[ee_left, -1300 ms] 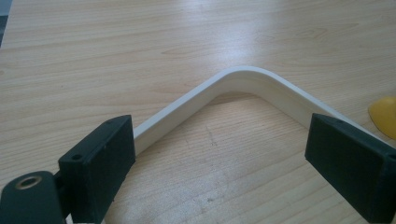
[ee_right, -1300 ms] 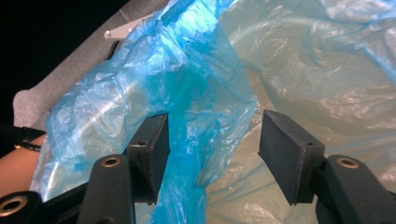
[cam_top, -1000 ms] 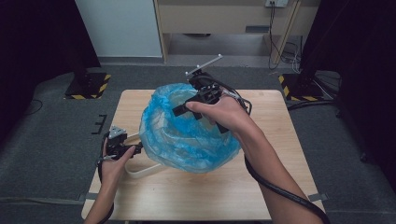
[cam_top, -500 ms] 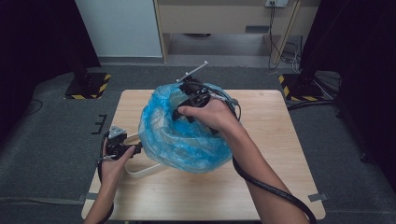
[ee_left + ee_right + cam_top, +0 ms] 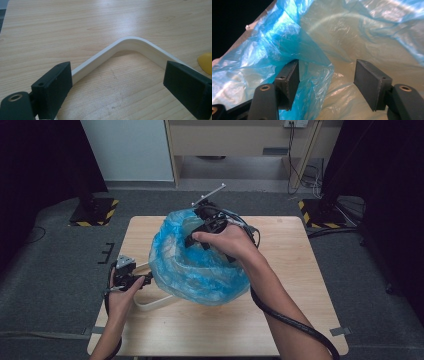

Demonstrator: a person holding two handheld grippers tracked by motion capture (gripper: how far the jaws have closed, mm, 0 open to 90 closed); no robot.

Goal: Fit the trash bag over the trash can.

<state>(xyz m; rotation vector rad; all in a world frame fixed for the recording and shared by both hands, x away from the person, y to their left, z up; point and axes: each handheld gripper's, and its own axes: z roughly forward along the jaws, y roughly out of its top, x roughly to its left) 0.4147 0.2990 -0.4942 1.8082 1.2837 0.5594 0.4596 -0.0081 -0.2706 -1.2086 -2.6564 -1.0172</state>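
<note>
The blue bag is draped over the bin but not tucked; the right gripper, just opening, straddles a fold, while the left gripper is spread wide by the white handle

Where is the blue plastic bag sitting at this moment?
In the high view the blue plastic bag lies mid-table, draped over a white container's rim, between the left hand-held gripper and the right hand-held gripper at its far edge.

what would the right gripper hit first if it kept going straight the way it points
Most likely the blue plastic bag: a fold of it stands between the open jaws of the right gripper, with more film behind; depth is hard to judge.
</note>
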